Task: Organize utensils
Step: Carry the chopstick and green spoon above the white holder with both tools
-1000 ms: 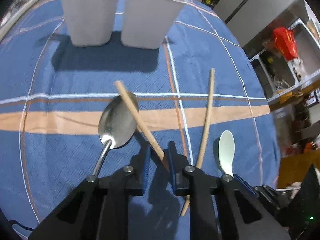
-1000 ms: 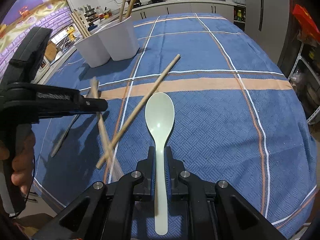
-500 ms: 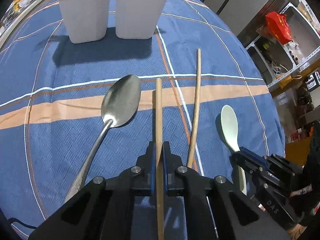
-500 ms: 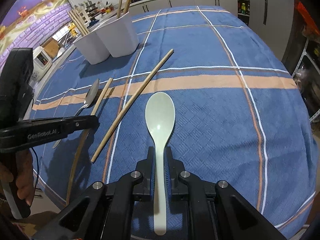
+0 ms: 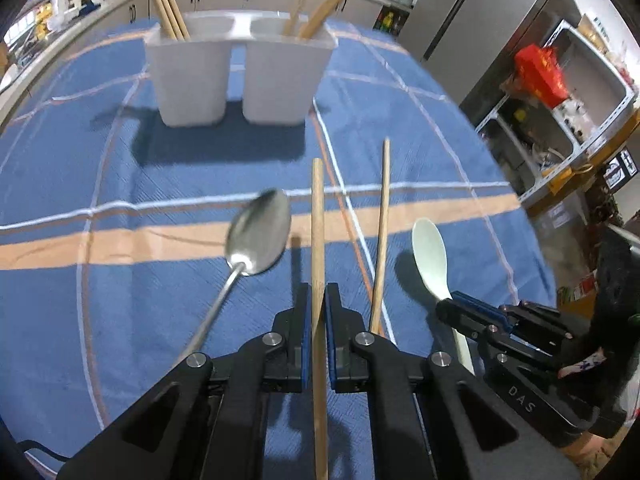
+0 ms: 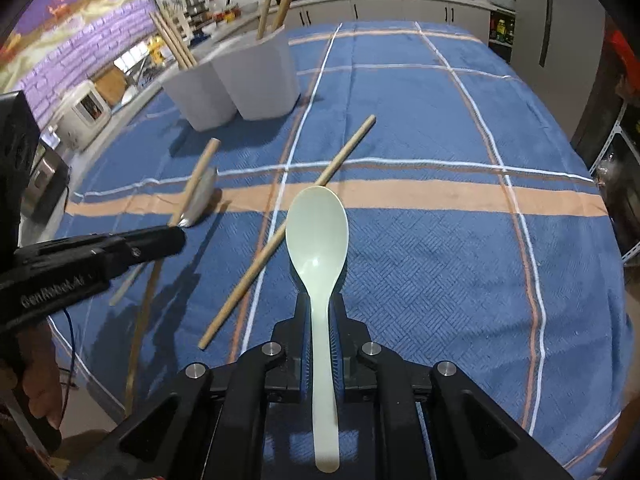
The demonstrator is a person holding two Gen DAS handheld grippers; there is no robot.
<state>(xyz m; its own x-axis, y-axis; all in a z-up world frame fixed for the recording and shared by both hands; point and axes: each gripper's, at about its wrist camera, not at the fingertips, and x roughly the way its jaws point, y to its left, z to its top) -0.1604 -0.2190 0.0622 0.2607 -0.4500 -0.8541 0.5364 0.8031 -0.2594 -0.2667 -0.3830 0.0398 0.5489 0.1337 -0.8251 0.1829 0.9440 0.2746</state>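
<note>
Two hand-held grippers, both loaded. Left hand-held gripper is clamped on a wooden chopstick, stick running straight fwd along the fingers, prob. so it can drop end-first into the white divided holder well ahead. Right hand-held gripper is pinched on the pale green spoon by its handle, bowl fwd. W/ the left one as ref: metal spoon just left, a second chopstick just right, both on the tabletop's blue plaid cloth.
</note>
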